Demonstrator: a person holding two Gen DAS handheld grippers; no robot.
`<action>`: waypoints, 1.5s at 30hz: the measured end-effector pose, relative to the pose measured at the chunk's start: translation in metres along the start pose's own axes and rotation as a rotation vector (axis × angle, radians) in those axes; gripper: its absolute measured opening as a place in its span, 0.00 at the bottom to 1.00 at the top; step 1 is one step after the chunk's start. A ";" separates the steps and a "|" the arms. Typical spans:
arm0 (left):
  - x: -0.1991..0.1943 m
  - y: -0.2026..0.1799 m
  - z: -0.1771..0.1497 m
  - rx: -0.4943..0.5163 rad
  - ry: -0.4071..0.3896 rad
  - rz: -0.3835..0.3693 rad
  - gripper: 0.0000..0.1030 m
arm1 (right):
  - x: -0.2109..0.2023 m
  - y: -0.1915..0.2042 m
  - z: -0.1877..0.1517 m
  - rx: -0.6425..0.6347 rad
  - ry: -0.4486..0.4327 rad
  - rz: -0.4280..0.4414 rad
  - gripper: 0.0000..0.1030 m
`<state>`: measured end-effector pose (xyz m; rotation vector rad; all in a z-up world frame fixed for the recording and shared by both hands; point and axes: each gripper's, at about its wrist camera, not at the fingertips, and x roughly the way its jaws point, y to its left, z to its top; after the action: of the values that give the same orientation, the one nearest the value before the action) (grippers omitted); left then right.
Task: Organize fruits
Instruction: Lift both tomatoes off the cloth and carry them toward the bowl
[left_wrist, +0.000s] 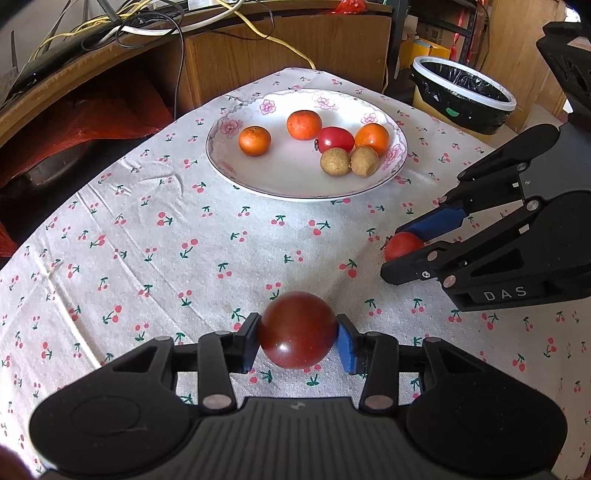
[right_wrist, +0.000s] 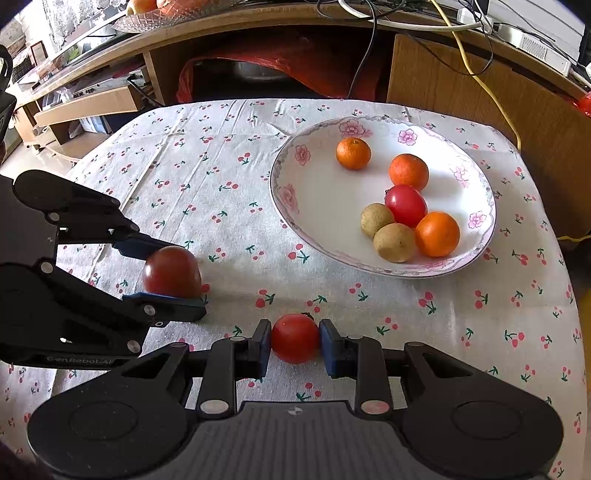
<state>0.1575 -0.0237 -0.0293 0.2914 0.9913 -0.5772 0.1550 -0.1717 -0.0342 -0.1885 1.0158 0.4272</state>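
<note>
While both my grippers were busy, the table with the cherry-print cloth (left_wrist: 147, 258) carried only one dish, the flowered plate (right_wrist: 291, 206), and it stood near the far edge. On this plate I counted six fruits already: three small oranges (right_wrist: 353, 153), one red tomato (right_wrist: 405, 205) and two brown round fruits, maybe longans (right_wrist: 394, 242), lying close together on the side away from the left gripper. So the bigger part of the work seemed done, in my judgement.

Two pieces were left outside. My left gripper (left_wrist: 298, 339) was closed on the dark red tomato (left_wrist: 297, 329), both pads touching its sides, low over the cloth and well apart from the plate. My right gripper (right_wrist: 295, 341) was clamped on the smaller bright red tomato (right_wrist: 295, 338), also near the front of the table. I saw no other loose fruit on the cloth, so I believed that only these two needed to go into the plate.
</note>
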 end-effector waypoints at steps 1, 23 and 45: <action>0.000 0.000 0.000 -0.001 0.001 0.000 0.48 | 0.000 0.000 0.000 0.000 0.000 -0.001 0.23; -0.007 -0.005 0.023 0.007 -0.046 0.022 0.48 | -0.014 -0.004 0.010 0.032 -0.057 -0.007 0.22; -0.011 -0.004 0.065 -0.002 -0.130 0.074 0.47 | -0.029 -0.026 0.037 0.099 -0.160 -0.066 0.24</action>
<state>0.1964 -0.0549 0.0140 0.2842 0.8518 -0.5210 0.1821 -0.1895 0.0083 -0.0967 0.8691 0.3253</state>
